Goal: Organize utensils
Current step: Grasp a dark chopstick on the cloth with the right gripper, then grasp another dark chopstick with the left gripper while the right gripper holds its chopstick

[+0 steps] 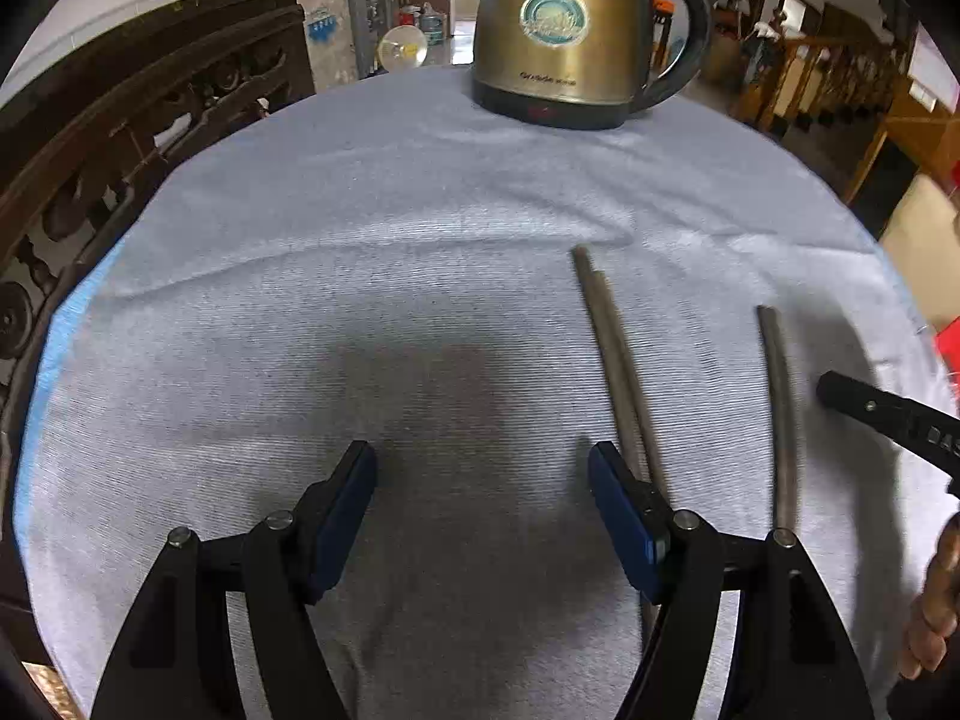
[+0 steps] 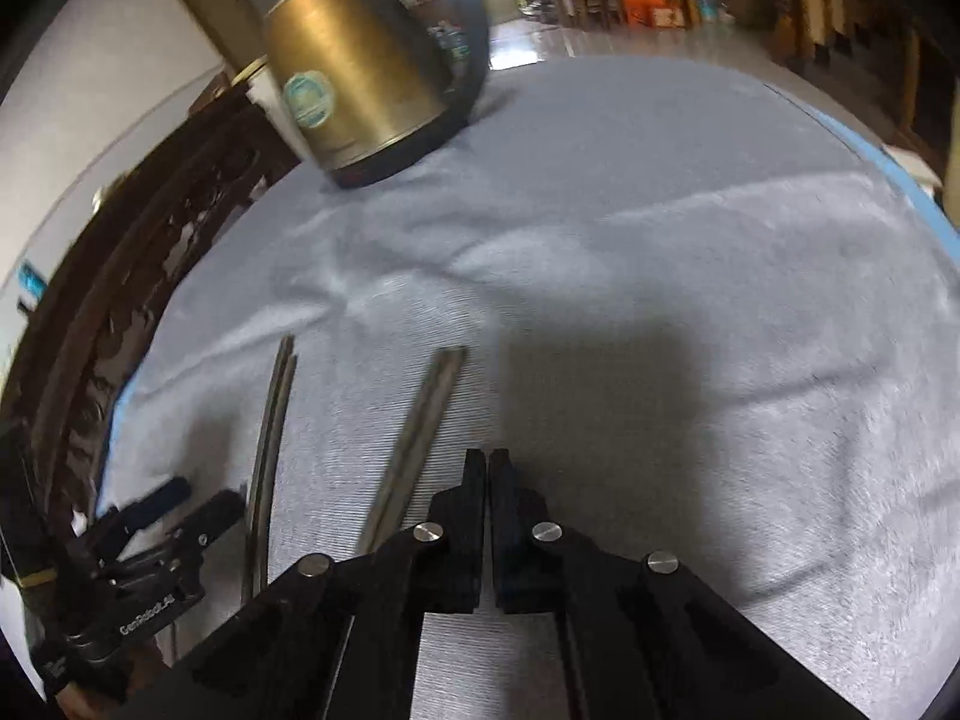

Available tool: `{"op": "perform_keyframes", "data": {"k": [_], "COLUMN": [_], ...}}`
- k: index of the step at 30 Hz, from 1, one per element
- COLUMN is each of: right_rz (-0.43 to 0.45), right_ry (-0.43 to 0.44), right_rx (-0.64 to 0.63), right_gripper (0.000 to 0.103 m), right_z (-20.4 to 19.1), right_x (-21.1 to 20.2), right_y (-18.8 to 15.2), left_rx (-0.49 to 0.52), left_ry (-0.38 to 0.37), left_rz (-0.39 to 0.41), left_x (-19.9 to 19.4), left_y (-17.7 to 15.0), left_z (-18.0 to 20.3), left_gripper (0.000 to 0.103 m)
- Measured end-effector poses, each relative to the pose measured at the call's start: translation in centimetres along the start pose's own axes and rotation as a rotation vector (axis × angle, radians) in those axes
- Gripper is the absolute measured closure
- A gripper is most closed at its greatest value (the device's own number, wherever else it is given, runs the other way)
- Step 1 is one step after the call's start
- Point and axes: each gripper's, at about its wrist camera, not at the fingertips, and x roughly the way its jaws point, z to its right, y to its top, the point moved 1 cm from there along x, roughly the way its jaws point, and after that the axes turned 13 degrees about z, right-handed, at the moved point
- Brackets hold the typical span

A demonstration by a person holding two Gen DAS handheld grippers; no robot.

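Observation:
A pair of grey metal chopsticks [image 1: 612, 354] lies on the pale blue cloth [image 1: 360, 300], running under my left gripper's right finger. A further chopstick [image 1: 780, 414] lies to their right. My left gripper [image 1: 483, 480] is open and empty above the cloth, left of the pair. In the right wrist view the left pair [image 2: 270, 450] and the other chopsticks [image 2: 420, 426] lie left of my right gripper [image 2: 487, 462], which is shut and empty. The right gripper's tip [image 1: 882, 414] shows at the left view's right edge; the left gripper [image 2: 174, 516] shows at lower left.
A gold electric kettle [image 1: 570, 30] with a black handle stands at the cloth's far edge, also in the right wrist view [image 2: 360, 66]. A carved dark wooden chair back [image 1: 120, 150] runs along the left side of the table.

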Motion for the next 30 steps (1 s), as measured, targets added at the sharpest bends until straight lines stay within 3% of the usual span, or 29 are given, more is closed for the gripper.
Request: {"op": "perform_keyframes", "data": {"k": [4, 7, 11, 17, 21, 26, 30], "right_rz": [-0.022, -0.002, -0.017, -0.015, -0.068, -0.128, -0.127], "right_ry": [0.108, 0.112, 0.111, 0.015, -0.074, -0.148, -0.191], "right_rx": [0.170, 0.148, 0.107, -0.019, -0.131, -0.148, -0.140], "right_gripper": [0.095, 0.095, 0.095, 0.092, 0.092, 0.092, 0.092], "right_z": [1.3, 0.1, -1.8, -3.6, -4.7, -5.2, -5.3], "right_x": [0.0, 0.3, 1.2, 2.2, 2.3, 3.0, 4.1], "right_y": [0.5, 0.8, 0.8, 0.9, 1.1, 1.7, 2.6], "left_rx": [0.019, 0.074, 0.076, 0.084, 0.105, 0.119, 0.121], "left_ry": [-0.016, 0.006, -0.008, -0.001, -0.013, -0.027, -0.029], "left_rz": [0.010, 0.014, 0.025, 0.021, 0.009, -0.033, -0.061], "left_x": [0.0, 0.2, 0.2, 0.3, 0.3, 0.3, 0.6], "left_y": [0.0, -0.4, -0.4, -0.5, -0.4, -0.3, 0.1], "left_z": [0.4, 1.2, 1.1, 1.0, 0.7, 0.5, 0.7], "left_gripper": [0.029, 0.029, 0.028, 0.019, 0.017, 0.017, 0.015]}}
